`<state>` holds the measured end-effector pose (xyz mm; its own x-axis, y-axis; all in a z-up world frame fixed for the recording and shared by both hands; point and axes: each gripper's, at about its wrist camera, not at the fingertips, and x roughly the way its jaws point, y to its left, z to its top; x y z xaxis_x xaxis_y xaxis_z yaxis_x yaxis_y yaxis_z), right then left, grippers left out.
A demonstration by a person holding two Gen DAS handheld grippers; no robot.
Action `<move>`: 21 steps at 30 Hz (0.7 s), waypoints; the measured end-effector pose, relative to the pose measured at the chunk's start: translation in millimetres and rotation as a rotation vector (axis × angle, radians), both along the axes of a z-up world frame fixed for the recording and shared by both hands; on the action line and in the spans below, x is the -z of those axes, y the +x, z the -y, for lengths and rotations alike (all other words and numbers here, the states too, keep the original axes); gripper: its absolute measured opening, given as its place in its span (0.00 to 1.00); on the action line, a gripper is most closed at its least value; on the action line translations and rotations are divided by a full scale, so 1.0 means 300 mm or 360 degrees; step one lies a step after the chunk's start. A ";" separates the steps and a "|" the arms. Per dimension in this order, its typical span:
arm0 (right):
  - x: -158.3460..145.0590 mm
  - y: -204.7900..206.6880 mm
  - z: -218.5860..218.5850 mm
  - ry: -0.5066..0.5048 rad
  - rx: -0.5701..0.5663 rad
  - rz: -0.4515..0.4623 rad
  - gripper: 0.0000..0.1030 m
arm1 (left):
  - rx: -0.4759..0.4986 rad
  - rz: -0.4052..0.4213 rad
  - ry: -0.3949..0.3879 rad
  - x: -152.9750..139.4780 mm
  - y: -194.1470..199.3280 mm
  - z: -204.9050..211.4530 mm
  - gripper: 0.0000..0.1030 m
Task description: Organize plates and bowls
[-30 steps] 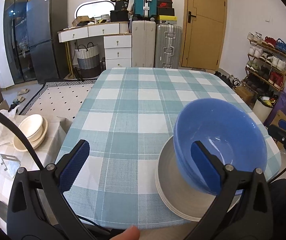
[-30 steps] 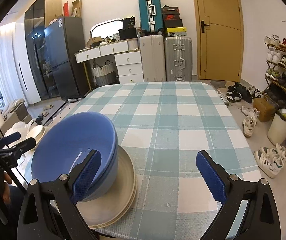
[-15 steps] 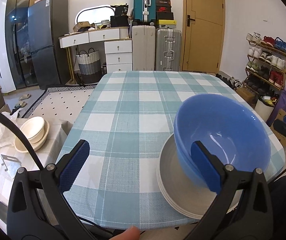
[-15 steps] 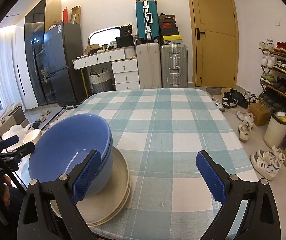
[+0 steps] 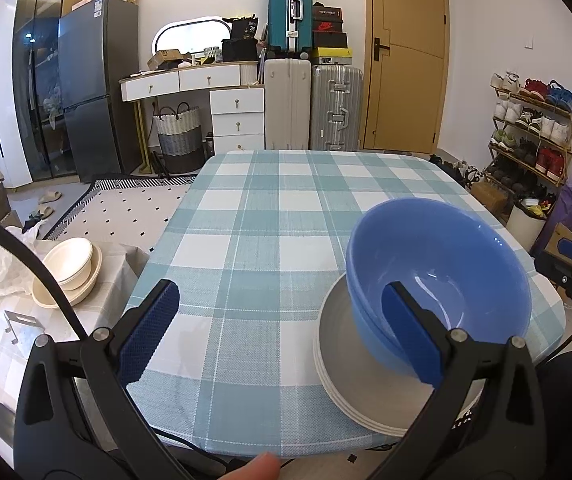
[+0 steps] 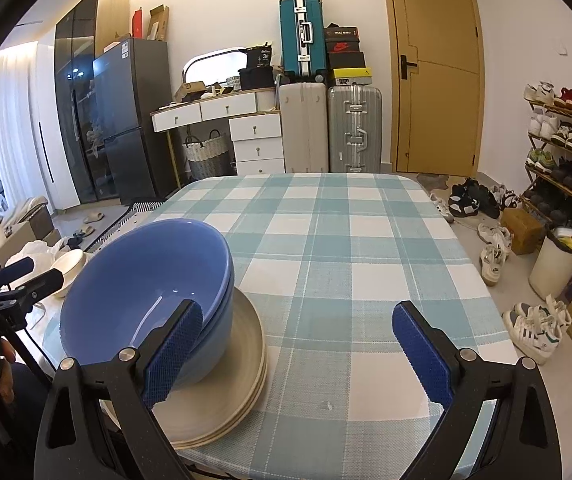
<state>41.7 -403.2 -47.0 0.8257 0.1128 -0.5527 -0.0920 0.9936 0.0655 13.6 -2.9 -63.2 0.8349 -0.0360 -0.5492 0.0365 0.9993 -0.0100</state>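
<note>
Nested blue bowls (image 5: 438,276) on stacked plates (image 5: 342,360): probably rigid, smooth, breakable; grip at the rim. Left gripper (image 5: 282,336) and right gripper (image 6: 306,352) gape wide, empty.

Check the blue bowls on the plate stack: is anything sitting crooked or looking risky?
Yes. The nested blue bowls sit tilted and off-centre on the stack of cream plates, and the stack overhangs the near table edge. Both the left gripper and right gripper are open, holding nothing. No spill or damage shows.
</note>
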 end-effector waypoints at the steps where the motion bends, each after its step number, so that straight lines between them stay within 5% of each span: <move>1: -0.003 -0.003 -0.001 -0.0003 0.0000 0.0004 0.95 | -0.0002 0.0003 -0.0003 -0.004 -0.006 -0.002 0.98; 21: -0.009 -0.010 -0.006 0.0010 0.0004 0.0003 0.95 | -0.0054 0.0077 -0.0008 -0.010 -0.047 -0.052 0.98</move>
